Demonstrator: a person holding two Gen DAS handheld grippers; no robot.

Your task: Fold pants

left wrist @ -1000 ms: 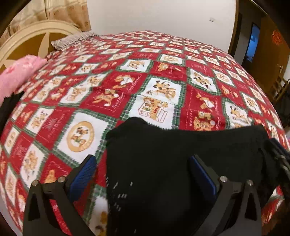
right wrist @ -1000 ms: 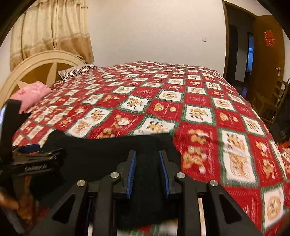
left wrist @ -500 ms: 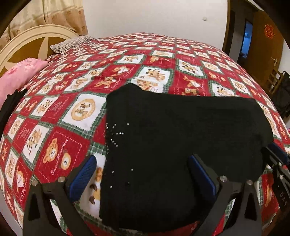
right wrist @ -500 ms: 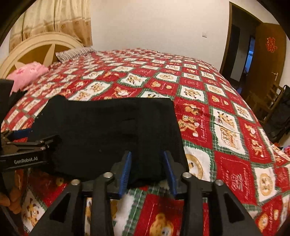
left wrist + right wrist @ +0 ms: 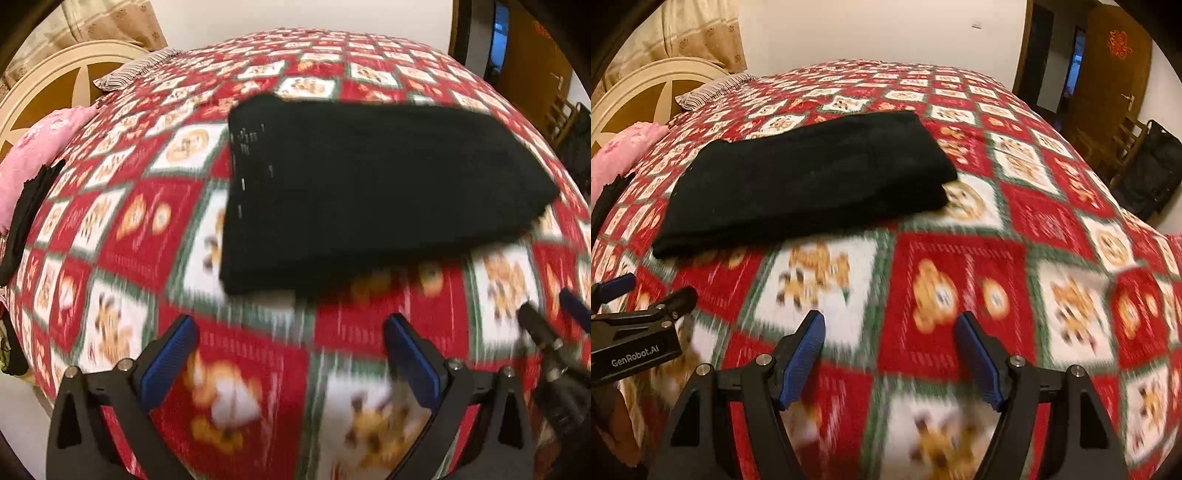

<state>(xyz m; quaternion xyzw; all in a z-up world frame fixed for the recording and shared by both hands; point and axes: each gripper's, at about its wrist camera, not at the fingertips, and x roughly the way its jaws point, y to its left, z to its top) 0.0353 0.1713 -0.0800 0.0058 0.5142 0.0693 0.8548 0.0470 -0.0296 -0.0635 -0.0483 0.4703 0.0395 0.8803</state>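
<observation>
The black pants (image 5: 369,184) lie folded into a compact rectangle on the red patterned bedspread (image 5: 129,229); they also show in the right wrist view (image 5: 805,184). My left gripper (image 5: 291,354) is open and empty, pulled back from the pants' near edge. My right gripper (image 5: 890,350) is open and empty, also back from the pants and to their right. The left gripper shows at the left edge of the right wrist view (image 5: 631,295). The right gripper shows at the right edge of the left wrist view (image 5: 550,325).
A pink pillow (image 5: 33,155) and a dark garment (image 5: 26,214) lie at the left near the cream headboard (image 5: 62,92). A striped pillow (image 5: 709,88) lies far back. A wooden chair (image 5: 1123,140), a black bag (image 5: 1152,170) and a door (image 5: 1115,66) stand to the right.
Both grippers have drawn back from the folded pants toward the bed's near edge. The right gripper, nearly shut over the fabric before, has opened wide. The pants stay flat.
</observation>
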